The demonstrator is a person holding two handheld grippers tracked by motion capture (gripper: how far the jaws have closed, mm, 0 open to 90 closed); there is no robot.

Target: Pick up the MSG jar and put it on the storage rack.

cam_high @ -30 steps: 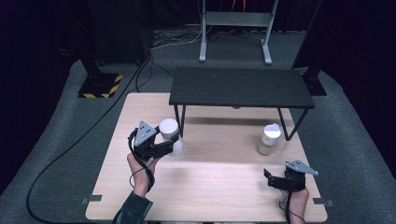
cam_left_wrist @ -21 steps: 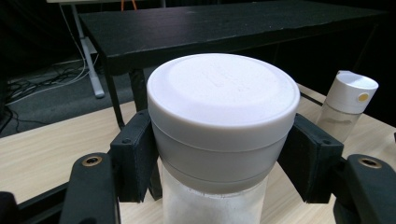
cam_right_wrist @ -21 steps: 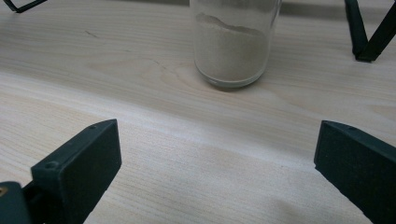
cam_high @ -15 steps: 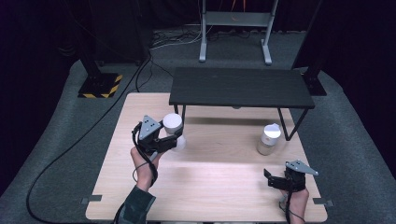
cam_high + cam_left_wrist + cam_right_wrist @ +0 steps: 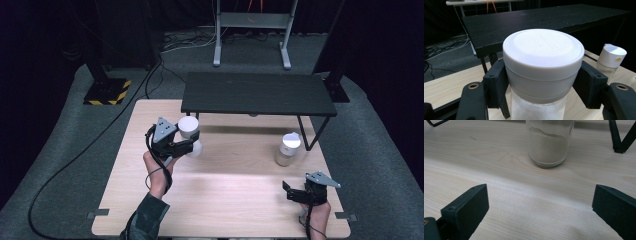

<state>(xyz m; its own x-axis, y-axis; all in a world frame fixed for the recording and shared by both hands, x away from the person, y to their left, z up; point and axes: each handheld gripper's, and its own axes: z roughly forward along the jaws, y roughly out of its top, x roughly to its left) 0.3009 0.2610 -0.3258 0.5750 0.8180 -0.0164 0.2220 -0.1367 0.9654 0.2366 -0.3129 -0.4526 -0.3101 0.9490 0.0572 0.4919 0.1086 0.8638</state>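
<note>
- My left tool (image 5: 186, 146) is closed on the white-lidded jar (image 5: 543, 72): its two jaws press the jar from either side just under the lid, and the jar stands upright, its long axis vertical.
- In the high view the held jar (image 5: 189, 131) sits over the left part of the table (image 5: 225, 200), just beside the front left leg of the black shelf (image 5: 255, 93).
- The shelf top lies forward of the jar and, judging from the left gripper view, about level with the lid or a little above, so I judge any placing there needs a lift and then a push forward.
- My right tool (image 5: 300, 192) rests low near the right front edge, jaws spread wide with nothing between them.
- A second jar (image 5: 288, 149), holding pale powder, stands straight ahead of it, well apart.
- Against a second ago, the left tool and its jar have shifted right and slightly forward; the right tool and second jar are unchanged.
</note>
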